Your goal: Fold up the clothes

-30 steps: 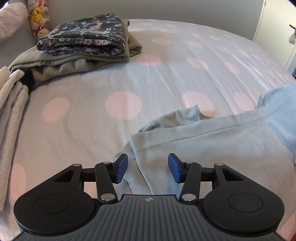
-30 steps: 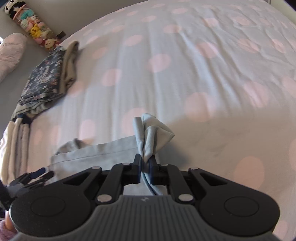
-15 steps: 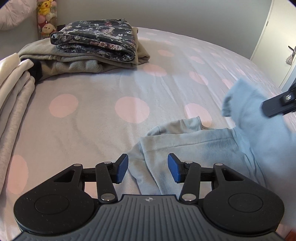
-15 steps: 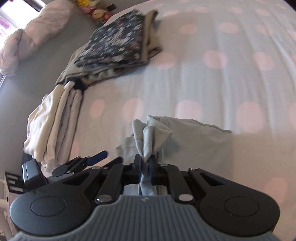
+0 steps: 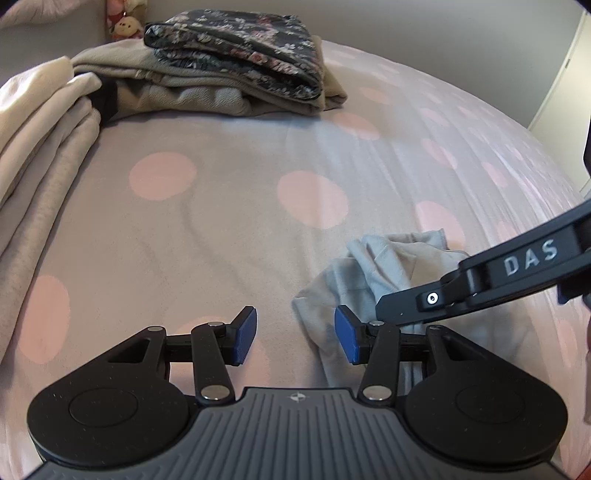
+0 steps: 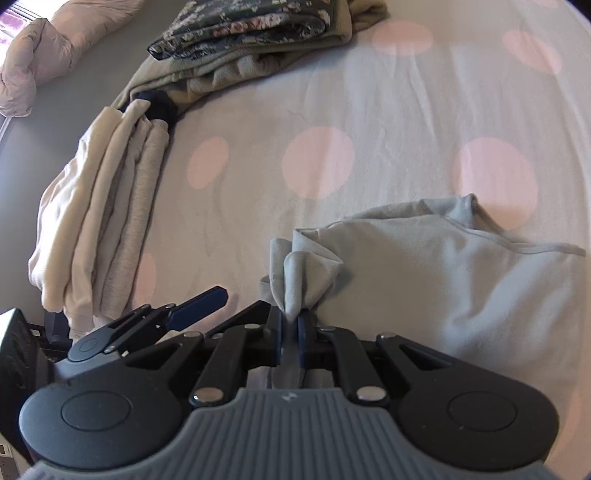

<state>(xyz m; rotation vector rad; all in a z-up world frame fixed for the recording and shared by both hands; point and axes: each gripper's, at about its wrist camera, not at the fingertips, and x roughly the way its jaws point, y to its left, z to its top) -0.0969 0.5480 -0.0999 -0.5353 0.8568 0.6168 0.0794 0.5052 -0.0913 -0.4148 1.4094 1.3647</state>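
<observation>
A pale grey-blue garment (image 6: 454, 280) lies on the dotted bedsheet (image 5: 229, 229), folded over on itself. My right gripper (image 6: 291, 325) is shut on a bunched corner of it, held low just over the bed. In the left wrist view the right gripper's black arm (image 5: 491, 280) reaches in from the right above the crumpled cloth (image 5: 373, 269). My left gripper (image 5: 295, 339) stands open close beside it. The garment's left edge lies between its blue pads (image 5: 245, 338), which do not press on it. One blue finger (image 6: 199, 306) of the left gripper shows in the right wrist view.
A folded dark floral garment (image 5: 240, 40) rests on beige clothes (image 5: 192, 92) at the far end of the bed. Cream folded clothes (image 6: 99, 206) lie along the left side. A plush toy (image 5: 125, 26) and a pink quilt (image 6: 29, 62) sit beyond.
The right gripper has swept left and down with the garment's corner, doubling the cloth over, and now sits beside the left gripper. The left gripper shifted a little, staying open.
</observation>
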